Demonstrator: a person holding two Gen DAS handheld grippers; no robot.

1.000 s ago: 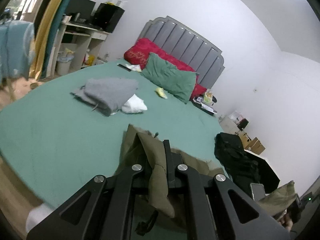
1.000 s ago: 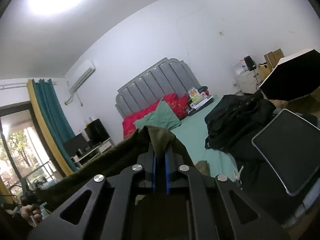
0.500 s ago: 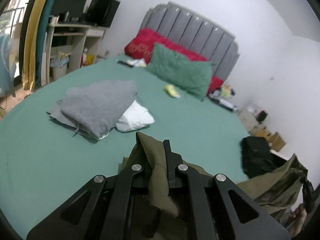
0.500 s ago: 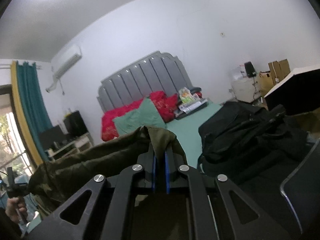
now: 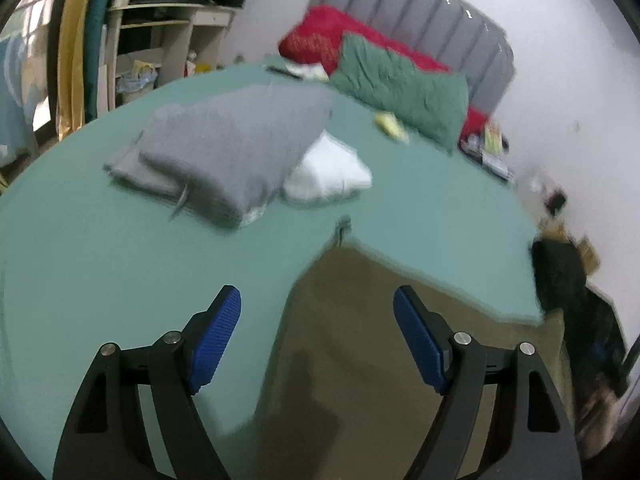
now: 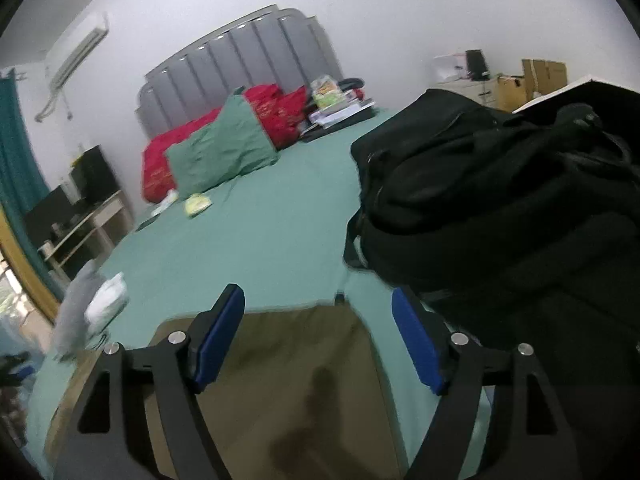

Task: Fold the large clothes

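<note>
Your left tongs (image 5: 318,314) stand wide apart with nothing between the blue pads (image 5: 218,334); their jaws have just been opening, and the olive garment (image 5: 384,344) they carried a second ago now lies flat on the green bed sheet (image 5: 100,260) below and ahead of them; your right tongs (image 6: 318,312) show the same condition, jaws spread, having just been opening, pads clear of the cloth; the same olive garment (image 6: 280,360) lies spread beneath them. Judged from this, you have let go of both held corners together so that the garment settles flat with a straight far edge, which suits a fold; whether a layer lies doubled beneath cannot be told from these views. The garment occupies the near part of the bed, well apart from the folded grey garment (image 5: 236,152) and the white item (image 5: 328,172) touching it, which appear to form a pile of finished work; a black backpack (image 6: 500,208) sits on the bed just beside the olive cloth on your right, close enough to crowd a further fold. Room: grey padded headboard (image 5: 420,16), red pillow (image 5: 320,36) and green pillow (image 5: 400,84) at the head, a shelf unit (image 5: 160,48) and teal curtain by the window, white walls; both views are blurred.
</note>
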